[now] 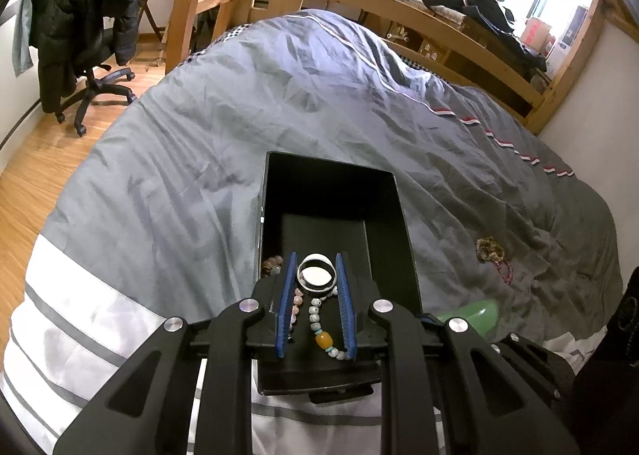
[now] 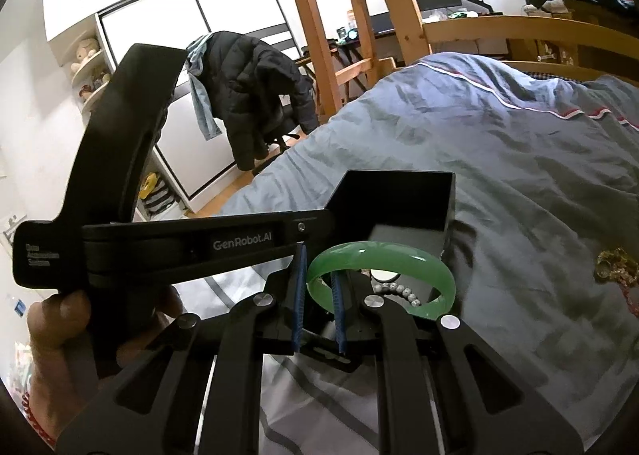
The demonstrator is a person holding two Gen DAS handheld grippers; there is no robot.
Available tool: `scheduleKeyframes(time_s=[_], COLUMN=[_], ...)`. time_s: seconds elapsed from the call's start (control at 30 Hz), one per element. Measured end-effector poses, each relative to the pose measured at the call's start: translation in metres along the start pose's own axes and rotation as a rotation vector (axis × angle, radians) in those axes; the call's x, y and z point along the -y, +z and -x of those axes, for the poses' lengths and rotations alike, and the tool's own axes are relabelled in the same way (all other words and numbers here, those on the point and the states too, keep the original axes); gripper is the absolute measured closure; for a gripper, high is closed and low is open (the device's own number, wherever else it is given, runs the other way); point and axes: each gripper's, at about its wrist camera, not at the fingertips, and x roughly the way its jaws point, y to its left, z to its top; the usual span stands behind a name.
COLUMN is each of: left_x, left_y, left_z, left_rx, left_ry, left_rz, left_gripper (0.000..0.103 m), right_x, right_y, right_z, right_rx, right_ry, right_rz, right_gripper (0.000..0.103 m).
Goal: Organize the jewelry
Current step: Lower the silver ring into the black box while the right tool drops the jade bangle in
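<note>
Work surface: grey, wrinkled duvet [image 1: 247, 143] spread over the bed. Resting on it, just ahead of both tools: open black rectangular box [image 1: 395, 215], long axis pointing away. Positioned over the near end of the box: left gripper [image 1: 315, 261], blue pads spread, nothing visibly pinched between them. Alongside, at the box's near right corner: right gripper [image 2: 318, 267], pads pressed onto one wall of the translucent green stone bangle [image 2: 383, 255], ring held roughly level and overhanging the box rim. Judged step in hand: placing this bangle inside. Clear the left tool from the opening first, to avoid a collision. Carry the bangle inward past the rim, lower until close to the box floor, then spread the pads slowly; avoid any drop, since stone of this kind probably chips on impact. Aim for the bare floor toward the far end, away from the pieces already inside: white-and-silver round bangle [image 1: 316, 274], pale grey bead strand with an amber bead [image 1: 323, 339], pink bead strand [image 1: 297, 297]. Left for later, lying on the duvet to the right, well apart from the box: tangled gold-brown piece [image 1: 489, 249] and, touching it, small red bead strand [image 1: 505, 271].
</note>
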Motion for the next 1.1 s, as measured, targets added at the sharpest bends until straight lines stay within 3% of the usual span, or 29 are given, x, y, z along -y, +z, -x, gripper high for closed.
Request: scheduleKeyframes(time_s=[0.37, 0.43, 0.5, 0.6, 0.9, 0.97, 1.1], left_x=[-0.001, -0.001, -0.002, -0.003, -0.004, -0.004, -0.003], left_y=[0.002, 0.002, 0.002, 0.002, 0.003, 0.004, 0.004], left_z=[-0.002, -0.001, 0.0, 0.0, 0.001, 0.002, 0.011], left_rx=[0.001, 0.005, 0.007, 0.006, 0.009, 0.015, 0.059], left_ry=[-0.003, -0.003, -0.006, -0.012, -0.022, -0.021, -0.018], left_rz=[0.01, 0.012, 0.018, 0.026, 0.03, 0.028, 0.032], left_gripper=[0.083, 0.083, 0.083, 0.083, 0.081, 0.071, 0.032], right_x=[0.003, 0.003, 0.003, 0.001, 0.004, 0.005, 0.013], right_y=[-0.006, -0.006, -0.006, -0.005, -0.003, -0.003, -0.004], right_z=[-0.014, -0.015, -0.016, -0.012, -0.009, -0.005, 0.008], right_rx=[-0.048, -0.059, -0.063, -0.038, -0.03, -0.023, 0.009], right_ry=[0.026, 0.014, 0.01, 0.015, -0.003, -0.017, -0.067], right_rz=[-0.007, -0.005, -0.003, 0.01, 0.008, 0.005, -0.013], right_gripper=[0.088, 0.078, 0.056, 0.048, 0.04, 0.034, 0.014])
